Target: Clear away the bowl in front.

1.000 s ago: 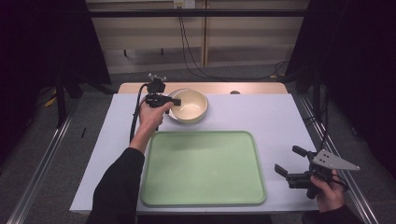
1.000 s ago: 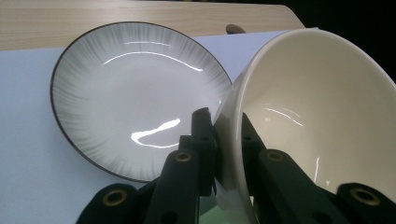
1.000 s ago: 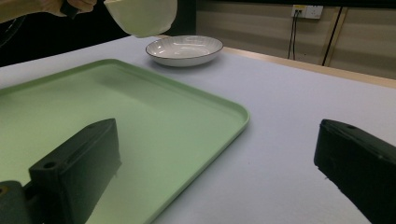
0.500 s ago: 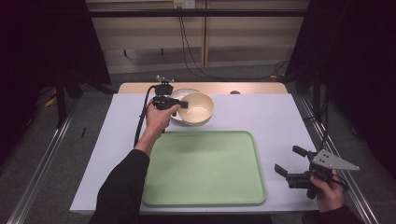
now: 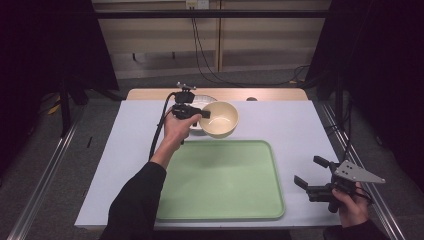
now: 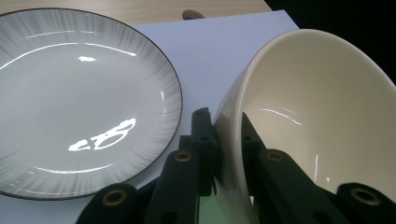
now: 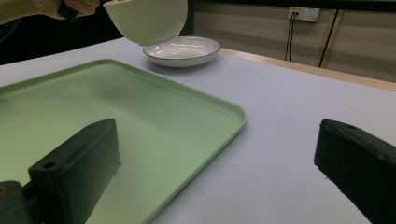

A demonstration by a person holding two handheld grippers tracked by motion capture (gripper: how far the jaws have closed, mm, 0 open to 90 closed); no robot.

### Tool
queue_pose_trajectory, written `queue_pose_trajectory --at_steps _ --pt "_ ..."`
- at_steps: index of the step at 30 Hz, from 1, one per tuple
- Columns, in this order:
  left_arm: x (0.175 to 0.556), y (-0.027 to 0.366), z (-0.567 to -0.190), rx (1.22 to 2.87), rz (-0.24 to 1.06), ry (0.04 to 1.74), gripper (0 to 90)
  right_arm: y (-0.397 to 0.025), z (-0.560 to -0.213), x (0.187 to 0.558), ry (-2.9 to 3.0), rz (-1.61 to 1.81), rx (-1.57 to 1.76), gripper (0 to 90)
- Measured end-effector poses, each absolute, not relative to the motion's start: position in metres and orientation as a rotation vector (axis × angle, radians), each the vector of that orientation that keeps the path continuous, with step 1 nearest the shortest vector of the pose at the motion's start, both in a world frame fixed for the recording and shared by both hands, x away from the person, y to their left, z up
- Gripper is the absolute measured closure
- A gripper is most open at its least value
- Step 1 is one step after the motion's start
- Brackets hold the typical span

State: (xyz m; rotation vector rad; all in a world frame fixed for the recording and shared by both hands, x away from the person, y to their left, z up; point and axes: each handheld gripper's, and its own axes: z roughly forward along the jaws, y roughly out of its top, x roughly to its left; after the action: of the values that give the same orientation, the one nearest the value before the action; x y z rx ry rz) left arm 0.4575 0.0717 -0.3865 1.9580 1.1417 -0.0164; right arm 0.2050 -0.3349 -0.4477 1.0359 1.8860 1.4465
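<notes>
A cream bowl hangs tilted in the air above the far middle of the table, my left gripper shut on its rim. In the left gripper view the jaws pinch the bowl wall, one inside and one outside. Beneath and behind it a white plate with a dark rim rests on the table. A pale green tray lies empty in front. My right gripper is held open over the table's near right corner, beside the tray.
The white table cover ends at a wooden strip along the far edge. Metal rails run along both sides of the table. From the right gripper view the bowl hangs above the plate.
The left gripper has lifted the bowl off the plate and carried it to the right and nearer, uncovering the plate. The right gripper has stayed put.
</notes>
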Motion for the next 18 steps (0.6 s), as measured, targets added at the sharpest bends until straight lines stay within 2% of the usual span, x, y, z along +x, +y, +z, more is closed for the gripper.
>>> queue_pose_trajectory --at_steps 18 --pt "0.448 0.025 -0.386 2.027 -0.088 1.031 82.7 -0.335 -0.447 0.205 1.889 1.454 1.022 1.1"
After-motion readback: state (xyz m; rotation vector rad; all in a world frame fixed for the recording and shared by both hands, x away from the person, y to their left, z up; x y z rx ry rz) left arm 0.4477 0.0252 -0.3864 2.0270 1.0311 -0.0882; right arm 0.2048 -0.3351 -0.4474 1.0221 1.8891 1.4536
